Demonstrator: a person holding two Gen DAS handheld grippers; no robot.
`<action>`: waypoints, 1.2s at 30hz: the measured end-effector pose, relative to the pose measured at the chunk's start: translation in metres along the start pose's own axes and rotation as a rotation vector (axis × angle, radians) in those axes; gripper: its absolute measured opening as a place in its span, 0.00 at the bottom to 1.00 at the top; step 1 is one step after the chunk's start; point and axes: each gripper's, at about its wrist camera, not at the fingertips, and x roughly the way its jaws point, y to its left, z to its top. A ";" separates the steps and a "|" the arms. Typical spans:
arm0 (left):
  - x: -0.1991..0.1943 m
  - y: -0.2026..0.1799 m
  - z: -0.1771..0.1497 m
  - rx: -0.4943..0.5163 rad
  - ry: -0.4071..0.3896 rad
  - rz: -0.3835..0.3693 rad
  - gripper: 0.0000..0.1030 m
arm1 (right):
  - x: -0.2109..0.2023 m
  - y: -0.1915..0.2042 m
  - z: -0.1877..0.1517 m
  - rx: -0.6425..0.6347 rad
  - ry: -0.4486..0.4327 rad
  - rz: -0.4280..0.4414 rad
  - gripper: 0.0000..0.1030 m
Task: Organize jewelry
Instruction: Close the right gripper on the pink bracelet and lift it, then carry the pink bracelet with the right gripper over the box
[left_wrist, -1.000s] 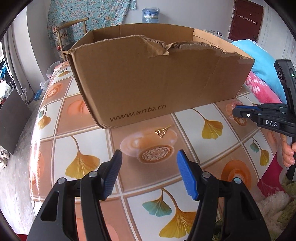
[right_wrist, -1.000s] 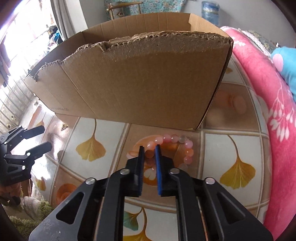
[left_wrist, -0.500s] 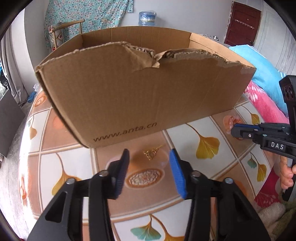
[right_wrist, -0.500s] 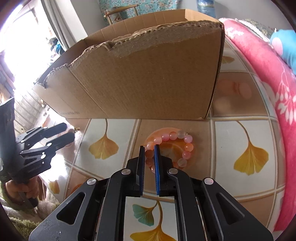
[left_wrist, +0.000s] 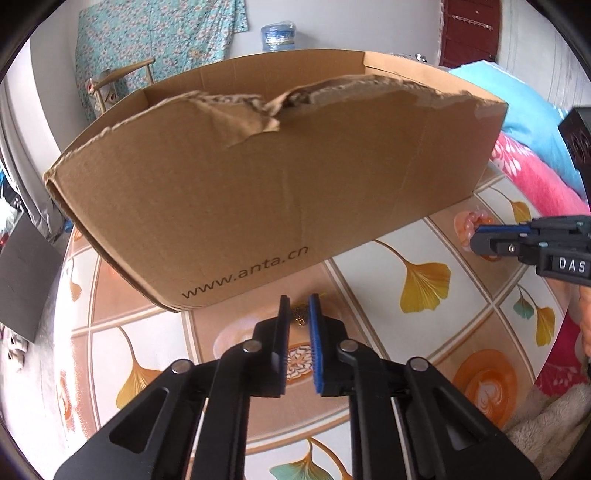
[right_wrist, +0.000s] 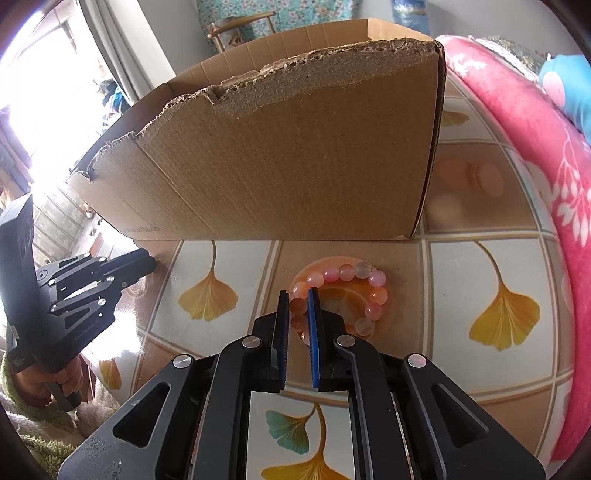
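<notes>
So the cardboard box (left_wrist: 266, 192) pretty much fills the top half of both wrist views, torn ragged along its near rim, and its bottom edge sits on the tiled table (left_wrist: 424, 258) just past both sets of fingers. Open tabletop runs along the box's front wall between the two tools, and more of it out at 3 o'clock in the right wrist view, up to the pink blanket (right_wrist: 524, 147) along the table edge.

Left gripper (left_wrist: 298, 314): jaws drawn in to a narrow slot, with the little gold trinket (left_wrist: 298, 317) sitting between the tips, right at the foot of the box near the printed web address. Can't tell whether the pads actually touch it.

Right gripper (right_wrist: 298, 308): same story, jaws nearly together, straddling the 9 o'clock side of the pink bead bracelet (right_wrist: 347, 295), which lies flat on an orange circle printed on the table. A couple of beads sit in the gap; looks like a pinch, though contact isn't certain.
</notes>
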 end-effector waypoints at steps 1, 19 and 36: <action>0.000 -0.001 0.000 0.007 -0.002 0.003 0.06 | 0.001 0.002 0.001 -0.001 0.000 -0.001 0.07; -0.025 0.016 -0.005 -0.079 -0.061 -0.037 0.00 | -0.003 0.004 0.002 0.010 -0.014 0.000 0.07; -0.135 0.031 0.031 -0.075 -0.300 -0.124 0.00 | -0.097 -0.008 0.031 0.077 -0.239 0.092 0.07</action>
